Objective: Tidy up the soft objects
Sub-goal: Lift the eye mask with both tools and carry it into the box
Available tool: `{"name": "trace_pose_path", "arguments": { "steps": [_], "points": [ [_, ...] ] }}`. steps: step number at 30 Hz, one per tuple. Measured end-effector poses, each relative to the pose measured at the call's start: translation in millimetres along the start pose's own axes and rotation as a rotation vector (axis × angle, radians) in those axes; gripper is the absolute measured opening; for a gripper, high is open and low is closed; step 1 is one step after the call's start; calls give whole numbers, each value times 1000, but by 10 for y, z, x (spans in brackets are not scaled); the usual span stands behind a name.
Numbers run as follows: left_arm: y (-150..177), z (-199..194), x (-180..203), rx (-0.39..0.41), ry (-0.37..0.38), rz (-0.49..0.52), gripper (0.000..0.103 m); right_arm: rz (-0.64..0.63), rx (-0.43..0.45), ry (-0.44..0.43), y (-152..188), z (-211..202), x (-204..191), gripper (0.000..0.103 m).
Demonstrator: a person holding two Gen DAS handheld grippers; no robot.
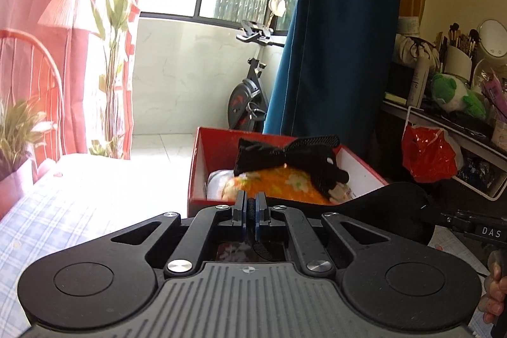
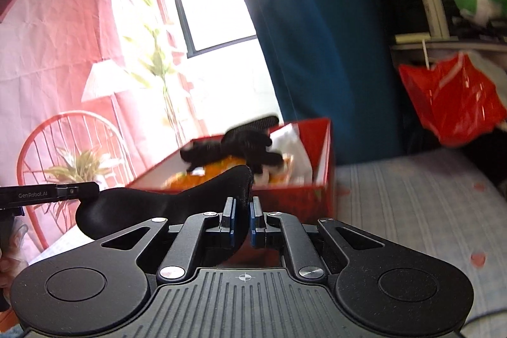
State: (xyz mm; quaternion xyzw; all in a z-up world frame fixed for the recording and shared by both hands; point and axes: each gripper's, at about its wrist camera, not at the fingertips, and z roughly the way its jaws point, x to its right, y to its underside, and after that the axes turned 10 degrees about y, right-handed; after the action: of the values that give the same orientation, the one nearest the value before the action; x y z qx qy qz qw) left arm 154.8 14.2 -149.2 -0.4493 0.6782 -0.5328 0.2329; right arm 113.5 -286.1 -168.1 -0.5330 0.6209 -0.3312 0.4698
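Through the left wrist camera, we have the left gripper [image 1: 250,213] pinched shut on the edge of a black fabric piece [image 1: 386,211] that stretches away to our right, toward the other gripper's handle. Ahead of us on the checked bed [image 1: 79,211] sits the red box [image 1: 202,167], already holding an orange floral cloth [image 1: 279,184] with a black glove [image 1: 294,156] draped on top and something white tucked beside it. A green plush toy [image 1: 456,94] sits on the cluttered shelf at right.

Through the right wrist camera, we see the right gripper [image 2: 242,219] closed on the other end of the same black fabric piece [image 2: 158,206], which spans left toward the left gripper's handle. The red box [image 2: 323,154] lies just beyond, the black glove [image 2: 240,146] lying across its contents.

We judge the task well under way: several soft things are boxed, and the black piece we hold between both grippers has yet to go in. Whether more remains on the bed, we cannot tell.
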Motion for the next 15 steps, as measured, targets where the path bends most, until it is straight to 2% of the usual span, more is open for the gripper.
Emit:
{"name": "trace_pose_path", "arguments": {
  "steps": [3, 9, 11, 15],
  "points": [
    [-216, 162, 37, 28, -13, 55, 6, -10, 34, 10, -203, 107, 2, 8],
    [-562, 598, 65, 53, -54, 87, 5, -30, 72, 40, -488, 449, -44, 8],
    [-612, 776, 85, 45, -66, 99, 5, -33, 63, 53, -530, 600, -64, 8],
    [-550, 1086, 69, -26, -82, 112, 5, -46, -2, 88, -498, 931, -113, 7]
  ]
}}
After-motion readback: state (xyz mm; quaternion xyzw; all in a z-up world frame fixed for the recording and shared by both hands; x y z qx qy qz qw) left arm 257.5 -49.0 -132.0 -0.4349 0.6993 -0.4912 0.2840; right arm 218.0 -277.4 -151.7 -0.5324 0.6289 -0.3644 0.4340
